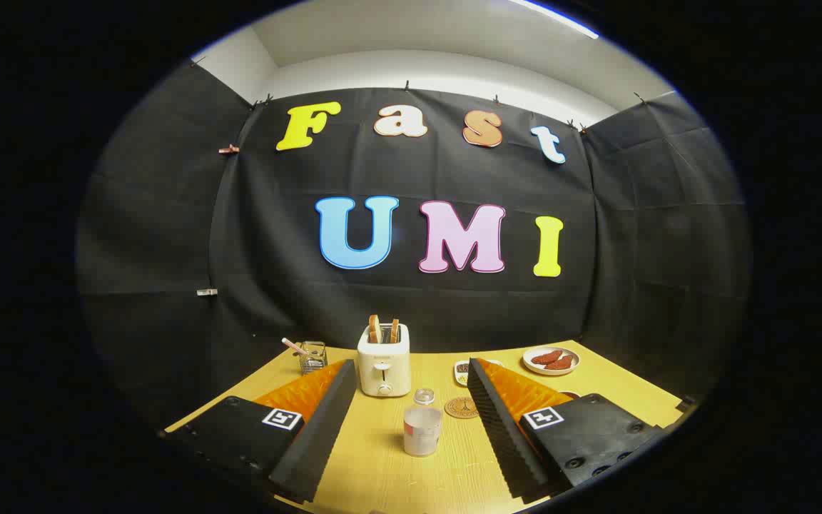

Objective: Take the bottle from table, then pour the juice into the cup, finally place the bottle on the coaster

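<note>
Hand-held gripper (405, 428): two black ribbed fingers (315, 442) with orange backing, spread wide apart, released, gripping nothing.

Bottle (422, 426): small, clear, upright on the counter (375, 471), between the fingers and nearer the right one, touching neither. Pale pinkish contents fill the lower body; a clear rounded cap sits on top.

Coaster (461, 407): round, brown, flat, just beyond the bottle and right of it, close against the right finger's inner face.

Cup (312, 357): clear glass with a pink straw leaning out, beyond the left finger's tip, well apart from the bottle.

Toaster (383, 368): white, with two slices standing in its slots, straight ahead beyond the bottle.

Plate (551, 360): white, holding reddish-brown pieces, beyond the right finger near the counter's far right corner. A small dish (462, 370) sits partly hidden behind that finger's tip.

Open room: bare yellow wood lies on both sides of the bottle between the fingers, and between bottle and toaster. The counter's far edge meets the booth's black wall.
</note>
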